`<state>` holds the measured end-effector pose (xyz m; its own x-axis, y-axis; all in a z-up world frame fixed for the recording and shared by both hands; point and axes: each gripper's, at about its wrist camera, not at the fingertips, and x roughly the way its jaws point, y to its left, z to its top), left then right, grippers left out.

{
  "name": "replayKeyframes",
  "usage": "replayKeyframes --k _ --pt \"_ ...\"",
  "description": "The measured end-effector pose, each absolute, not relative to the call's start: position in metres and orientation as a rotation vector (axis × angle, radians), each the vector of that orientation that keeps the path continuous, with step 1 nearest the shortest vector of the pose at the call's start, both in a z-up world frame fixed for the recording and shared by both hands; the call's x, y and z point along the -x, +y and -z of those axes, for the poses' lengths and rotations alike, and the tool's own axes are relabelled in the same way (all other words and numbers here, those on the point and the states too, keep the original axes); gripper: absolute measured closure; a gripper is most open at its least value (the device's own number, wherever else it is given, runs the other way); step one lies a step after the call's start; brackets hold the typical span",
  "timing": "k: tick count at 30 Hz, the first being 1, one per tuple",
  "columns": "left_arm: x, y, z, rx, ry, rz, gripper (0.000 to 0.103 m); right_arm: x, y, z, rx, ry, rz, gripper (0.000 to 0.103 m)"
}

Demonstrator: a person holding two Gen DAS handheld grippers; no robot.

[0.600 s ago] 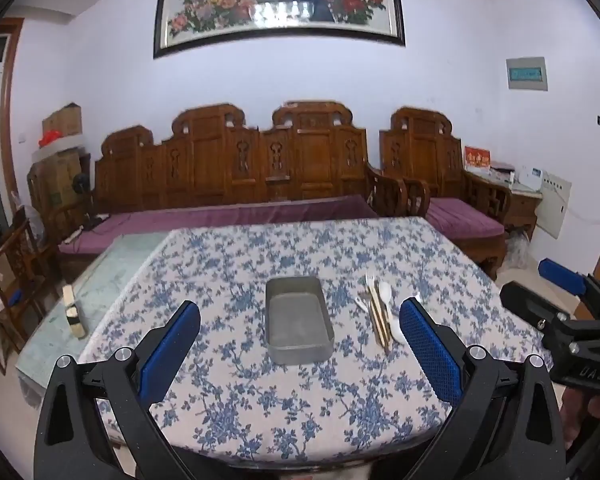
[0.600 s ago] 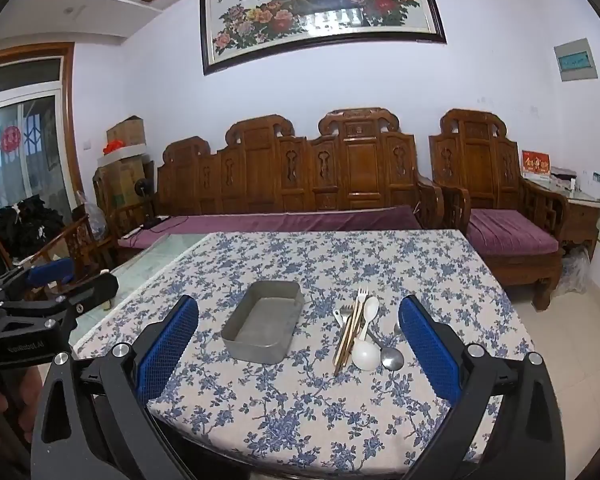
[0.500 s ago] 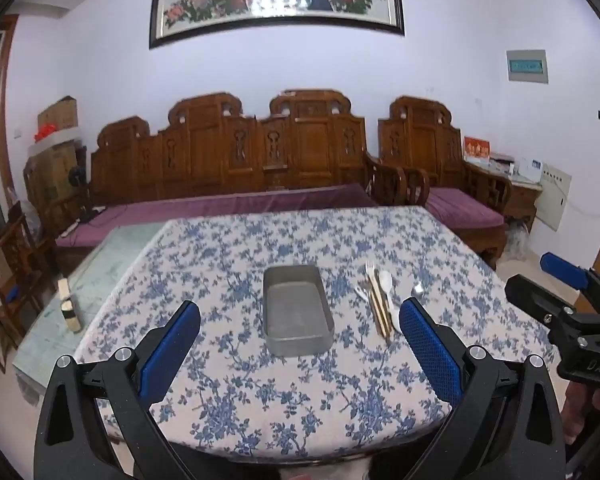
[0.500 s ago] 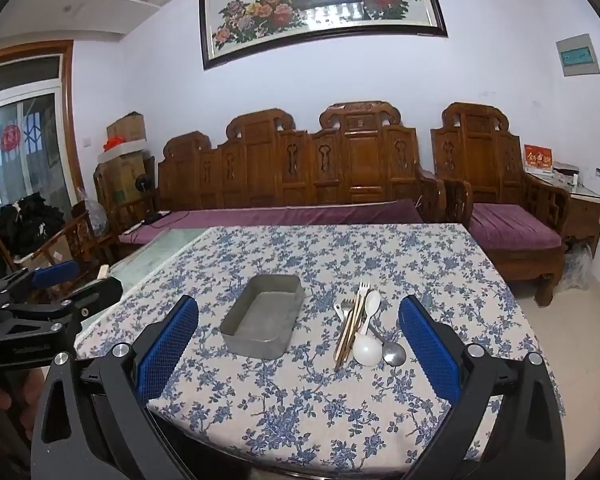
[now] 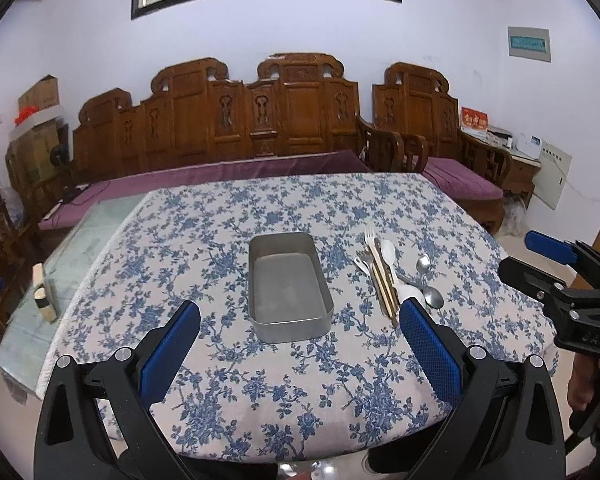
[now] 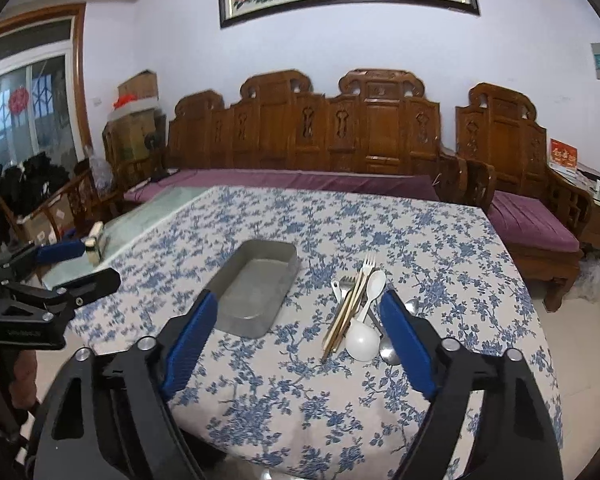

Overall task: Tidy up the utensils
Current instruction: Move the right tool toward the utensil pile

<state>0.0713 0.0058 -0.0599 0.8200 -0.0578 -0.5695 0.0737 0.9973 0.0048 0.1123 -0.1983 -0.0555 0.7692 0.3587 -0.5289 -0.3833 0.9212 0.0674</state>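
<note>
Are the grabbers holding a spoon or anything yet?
No. The left hand-held gripper and right hand-held gripper are both open and hold nothing.

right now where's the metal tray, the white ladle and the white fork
metal tray [image 5: 286, 280], left wrist view, bare floor
white ladle [image 6: 363, 343], right wrist view, bowl
white fork [image 6: 369, 261], right wrist view, tines

Little can be read here. In the left wrist view, the black body of the right claw [image 5: 556, 258] carries pale embossed characters that look like "DAS", though they are too blurred to be sure. In the right wrist view, the left claw [image 6: 70, 264] bears a line of small pale lettering on its black frame, too fine to make out. The red card [image 5: 474, 119] on the side cabinet shows gold characters, and the wall panel [image 5: 529, 44] a bluish strip; neither is legible.
</note>
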Motion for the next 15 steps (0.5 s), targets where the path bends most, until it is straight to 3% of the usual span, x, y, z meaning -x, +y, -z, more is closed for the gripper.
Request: replayKeyframes --k 4,15 --pt "-0.085 0.005 0.070 -0.022 0.619 0.106 0.006 -0.137 -0.203 0.072 0.066 0.601 -0.420 0.036" --pt "-0.120 -0.008 0.102 -0.022 0.693 0.158 0.006 -0.219 -0.231 0.130 0.093 0.733 -0.387 0.047"
